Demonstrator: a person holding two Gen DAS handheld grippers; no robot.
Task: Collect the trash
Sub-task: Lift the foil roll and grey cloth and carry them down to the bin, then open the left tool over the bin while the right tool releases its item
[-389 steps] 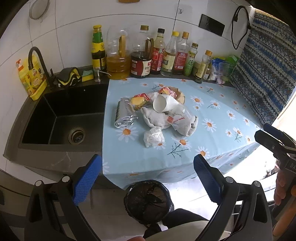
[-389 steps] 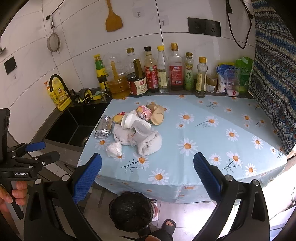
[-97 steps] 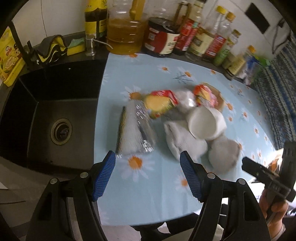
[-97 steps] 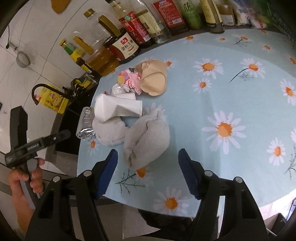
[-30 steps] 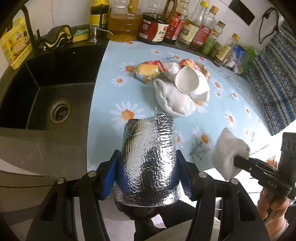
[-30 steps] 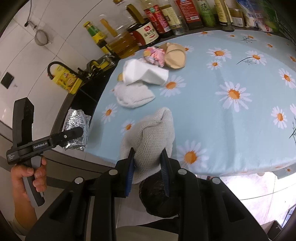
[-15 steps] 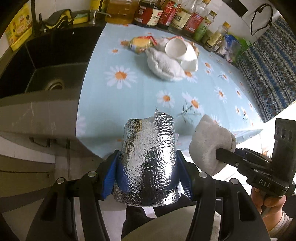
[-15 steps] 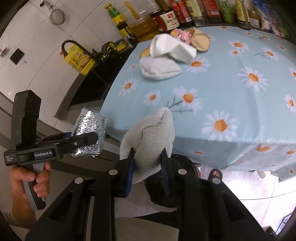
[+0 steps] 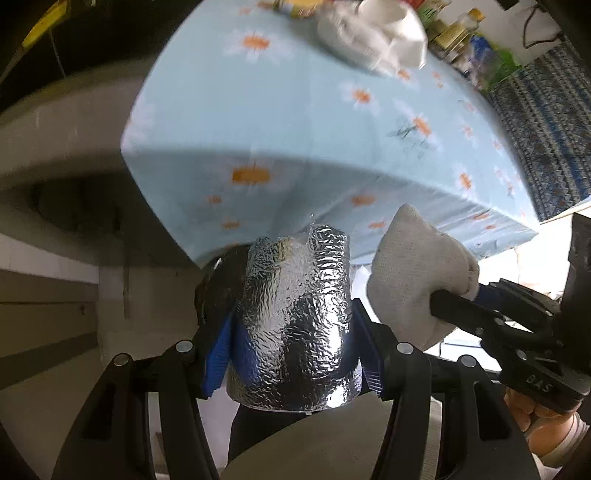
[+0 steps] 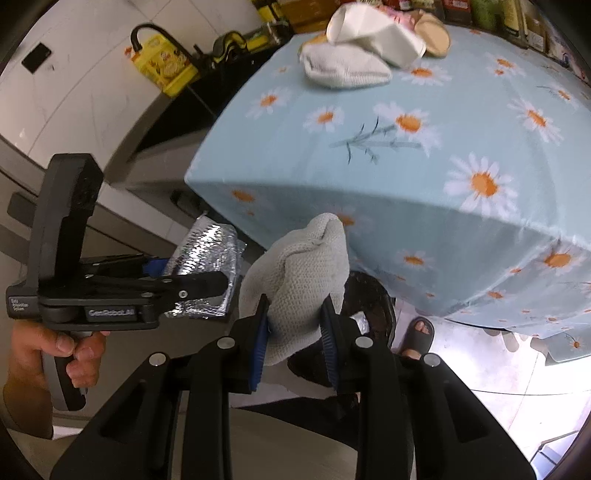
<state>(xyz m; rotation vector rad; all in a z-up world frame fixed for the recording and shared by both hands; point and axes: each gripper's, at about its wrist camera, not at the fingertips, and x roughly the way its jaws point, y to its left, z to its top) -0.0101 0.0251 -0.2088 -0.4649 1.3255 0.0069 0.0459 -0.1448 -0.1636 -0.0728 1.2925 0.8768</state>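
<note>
Gripping a crumpled foil pack [image 9: 295,317] between its blue pads, the left claw [image 9: 295,347] points steeply down past the worktop [image 9: 295,122] edge. The pack's long axis runs along the claw's fingers, its torn, open end pointing away from the camera toward the dark bin [image 9: 218,280] below. In the right wrist view the same pack [image 10: 207,269] juts out past the left claw [image 10: 207,284] toward the hanging cloth of the worktop [image 10: 406,177], held by a hand [image 10: 59,354] on the grip.

The right claw [image 10: 295,332] is pinched narrow on a grey knitted rag [image 10: 299,280]. The rag stands lengthwise out of the pads, its puckered tip pointing up and away toward the worktop edge, its lower end squeezed between the pads. From the left wrist view the rag [image 9: 417,273] sits just right of the foil pack, near it but apart, bulging out of the right claw [image 9: 454,302].

Both loads hang off the worktop, over the black-lined bin [image 10: 369,306], whose rim shows behind the rag. A sandalled foot [image 10: 417,332] stands on the floor beside the bin.

Far back on the daisy cloth lie another grey rag [image 10: 343,70], a white paper cup [image 10: 373,33] on its side against it, and a tan round piece [image 10: 437,38] behind
</note>
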